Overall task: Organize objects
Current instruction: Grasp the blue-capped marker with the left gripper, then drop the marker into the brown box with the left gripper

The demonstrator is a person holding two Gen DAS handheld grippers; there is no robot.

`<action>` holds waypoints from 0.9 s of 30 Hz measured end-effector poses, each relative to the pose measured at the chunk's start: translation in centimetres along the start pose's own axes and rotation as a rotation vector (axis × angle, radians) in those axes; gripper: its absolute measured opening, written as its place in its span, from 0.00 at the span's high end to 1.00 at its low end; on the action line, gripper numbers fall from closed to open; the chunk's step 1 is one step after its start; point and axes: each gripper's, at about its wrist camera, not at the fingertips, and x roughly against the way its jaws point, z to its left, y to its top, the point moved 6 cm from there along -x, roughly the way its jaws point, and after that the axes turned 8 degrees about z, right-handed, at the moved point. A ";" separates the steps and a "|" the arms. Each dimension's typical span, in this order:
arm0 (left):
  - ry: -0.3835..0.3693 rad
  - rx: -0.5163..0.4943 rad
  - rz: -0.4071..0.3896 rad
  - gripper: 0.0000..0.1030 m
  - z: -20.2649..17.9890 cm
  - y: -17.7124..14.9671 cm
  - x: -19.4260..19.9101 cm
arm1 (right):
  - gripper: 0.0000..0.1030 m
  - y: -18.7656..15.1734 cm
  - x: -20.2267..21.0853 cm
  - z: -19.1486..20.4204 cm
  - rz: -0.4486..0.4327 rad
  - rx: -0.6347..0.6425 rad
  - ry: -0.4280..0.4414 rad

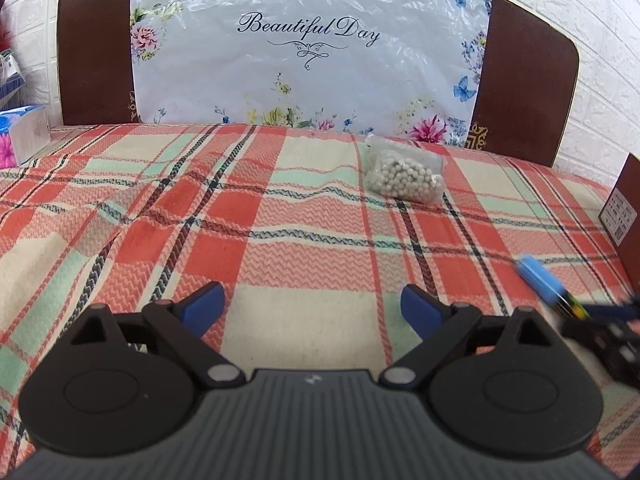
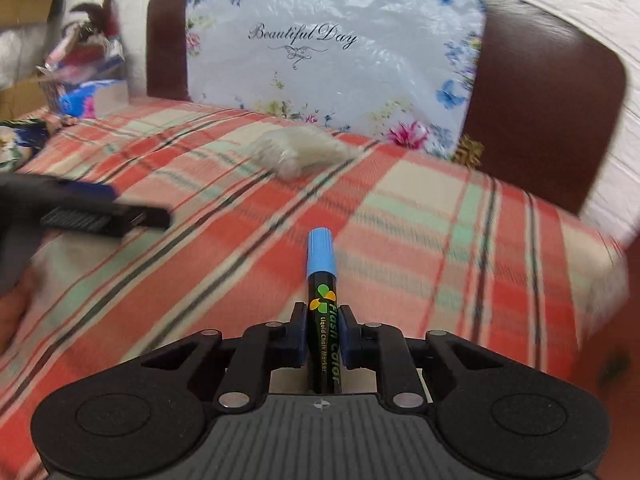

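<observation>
My right gripper (image 2: 323, 322) is shut on a black liquid chalk marker (image 2: 322, 312) with a blue cap, held above the plaid cloth. The marker's blue cap also shows at the right edge of the left wrist view (image 1: 538, 278), with the right gripper (image 1: 608, 316) behind it. My left gripper (image 1: 312, 304) is open and empty, low over the cloth; it shows at the left of the right wrist view (image 2: 100, 210). A clear bag of small white beads (image 1: 404, 176) lies on the cloth near the far edge, also blurred in the right wrist view (image 2: 300, 150).
The plaid cloth (image 1: 240, 208) covers the surface. A floral "Beautiful Day" plastic bag (image 1: 308, 48) leans on a brown headboard (image 1: 94, 60). A tissue box (image 1: 24, 132) stands at the far left. A brown box (image 1: 628, 200) is at the right edge.
</observation>
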 end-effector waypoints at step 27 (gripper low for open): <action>-0.460 -0.030 0.487 0.71 -18.8 -2.6 3.2 | 0.85 -10.8 5.7 -5.2 -0.184 -0.842 0.501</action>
